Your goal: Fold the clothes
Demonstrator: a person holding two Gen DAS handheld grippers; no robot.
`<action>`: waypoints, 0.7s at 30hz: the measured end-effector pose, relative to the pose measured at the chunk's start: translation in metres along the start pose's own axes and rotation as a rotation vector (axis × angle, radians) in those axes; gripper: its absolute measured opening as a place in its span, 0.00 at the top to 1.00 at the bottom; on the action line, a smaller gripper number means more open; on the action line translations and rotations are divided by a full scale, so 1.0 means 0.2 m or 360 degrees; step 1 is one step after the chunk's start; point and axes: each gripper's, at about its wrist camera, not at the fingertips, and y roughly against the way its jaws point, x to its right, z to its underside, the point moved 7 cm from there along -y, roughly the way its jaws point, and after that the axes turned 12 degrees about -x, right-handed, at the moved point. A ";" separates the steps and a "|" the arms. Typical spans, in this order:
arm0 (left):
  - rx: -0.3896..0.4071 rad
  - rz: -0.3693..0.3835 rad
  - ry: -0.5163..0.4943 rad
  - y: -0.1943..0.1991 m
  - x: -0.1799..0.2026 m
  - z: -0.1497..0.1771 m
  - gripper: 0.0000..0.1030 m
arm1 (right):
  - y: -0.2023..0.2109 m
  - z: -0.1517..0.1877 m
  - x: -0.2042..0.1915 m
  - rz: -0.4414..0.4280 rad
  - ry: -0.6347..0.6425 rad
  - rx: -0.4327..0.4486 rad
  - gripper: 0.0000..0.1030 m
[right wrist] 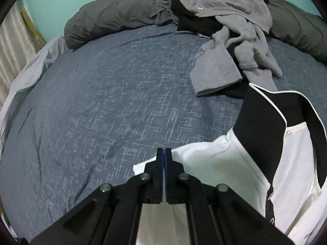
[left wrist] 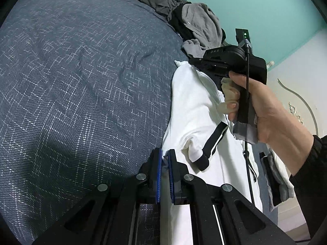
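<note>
A white garment with black trim (left wrist: 194, 112) stretches over the blue patterned bedspread (left wrist: 81, 81) between my two grippers. My left gripper (left wrist: 165, 160) is low in the left wrist view, its blue pads shut on a pinch of the garment's edge. A hand holds my right gripper (left wrist: 191, 62) further up, and a white corner sticks out at its tip. In the right wrist view the right gripper (right wrist: 164, 153) has its jaws pressed together at the edge of the white garment (right wrist: 214, 163), whose black panel (right wrist: 263, 122) hangs to the right.
A heap of grey and black clothes (right wrist: 231, 20) lies at the far side of the bed, against a rolled dark grey duvet (right wrist: 114, 14). A pale sheet (right wrist: 30, 71) hangs off the bed's left edge. The blue bedspread (right wrist: 102, 91) spreads wide to the left.
</note>
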 end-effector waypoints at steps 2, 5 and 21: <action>0.0000 0.0000 0.0002 0.01 0.00 0.01 0.94 | 0.01 0.00 0.03 0.0014 0.0009 -0.0009 1.00; 0.0000 0.0012 0.0014 0.01 0.00 0.01 0.94 | -0.01 0.00 0.02 0.0007 0.0020 -0.0032 1.00; -0.0008 0.0017 0.0023 0.00 0.02 0.01 0.94 | 0.02 -0.09 -0.18 -0.0038 0.0310 -0.0278 0.66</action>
